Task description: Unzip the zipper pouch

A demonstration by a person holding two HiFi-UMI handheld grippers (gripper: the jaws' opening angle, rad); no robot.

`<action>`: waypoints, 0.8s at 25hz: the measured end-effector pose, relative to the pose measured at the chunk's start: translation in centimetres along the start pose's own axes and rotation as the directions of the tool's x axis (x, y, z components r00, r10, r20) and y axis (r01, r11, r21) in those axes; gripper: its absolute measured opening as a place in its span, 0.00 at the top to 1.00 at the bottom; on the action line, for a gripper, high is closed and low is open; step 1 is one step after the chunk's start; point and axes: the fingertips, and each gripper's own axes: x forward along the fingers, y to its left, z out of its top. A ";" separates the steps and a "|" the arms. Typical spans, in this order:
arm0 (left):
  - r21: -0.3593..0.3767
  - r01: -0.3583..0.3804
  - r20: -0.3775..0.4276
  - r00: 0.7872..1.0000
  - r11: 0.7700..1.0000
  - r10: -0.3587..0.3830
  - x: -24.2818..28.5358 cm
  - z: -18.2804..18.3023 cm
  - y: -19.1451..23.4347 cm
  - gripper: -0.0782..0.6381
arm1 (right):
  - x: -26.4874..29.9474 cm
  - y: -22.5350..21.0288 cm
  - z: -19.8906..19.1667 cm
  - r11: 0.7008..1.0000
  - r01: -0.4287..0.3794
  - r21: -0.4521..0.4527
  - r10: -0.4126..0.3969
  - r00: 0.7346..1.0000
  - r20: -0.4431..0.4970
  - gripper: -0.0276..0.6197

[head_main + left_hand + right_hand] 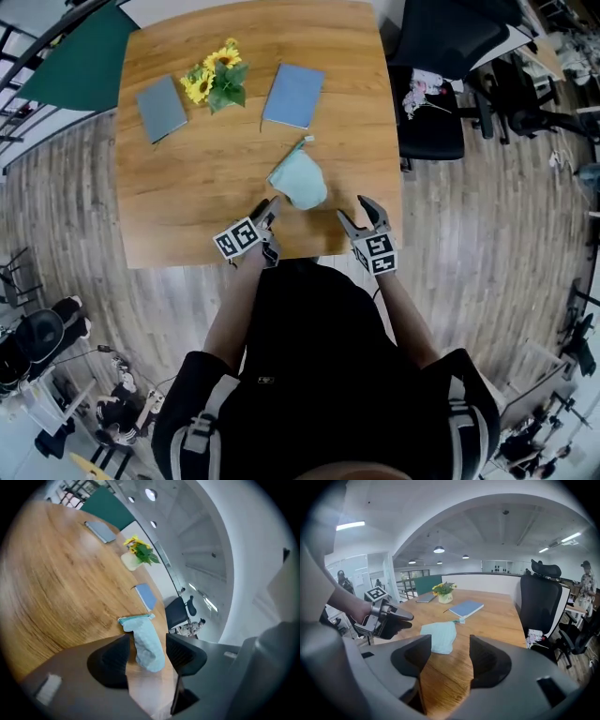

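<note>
A pale mint zipper pouch lies flat on the wooden table near its front edge, its zipper end pointing away from me. The left gripper hovers just short of the pouch's near left corner. In the left gripper view the pouch shows in the gap ahead of the two dark fingers, which do not touch it; the left gripper is open. The right gripper hangs right of the pouch, open and empty. In the right gripper view the right gripper has the pouch ahead.
A blue notebook lies behind the pouch, a grey notebook at the far left, and a small pot of sunflowers between them. A black office chair stands right of the table. The table's front edge runs just under both grippers.
</note>
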 end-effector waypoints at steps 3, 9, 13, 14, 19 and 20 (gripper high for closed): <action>-0.212 0.013 0.033 0.999 0.977 -0.006 1.8 0.1 1.7 0.57 | 0.8 -0.3 0.1 1.000 0.001 -0.002 -0.001 1.000 -0.021 0.56; -0.408 -0.002 0.062 0.998 0.913 0.030 4.4 0.5 4.2 0.54 | 1.7 -1.0 0.3 1.000 0.023 -0.014 -0.023 0.999 -0.023 0.59; -0.454 -0.054 0.065 0.993 0.889 0.094 5.6 0.9 5.6 0.61 | 1.8 -1.5 0.2 1.000 0.029 -0.012 -0.029 0.999 -0.031 0.60; -0.462 -0.051 0.069 0.993 0.885 0.093 5.9 1.1 5.6 0.61 | 1.8 -1.5 0.2 1.000 0.028 -0.011 -0.029 0.999 -0.033 0.60; -0.434 -0.074 0.041 0.994 0.898 0.101 7.3 1.5 5.4 0.73 | 1.7 -1.7 0.1 0.999 0.031 -0.008 -0.032 0.998 -0.046 0.61; -0.414 -0.081 0.045 0.993 0.906 0.109 7.3 1.7 5.4 0.76 | 1.7 -1.8 0.2 0.999 0.032 -0.007 -0.033 0.999 -0.044 0.61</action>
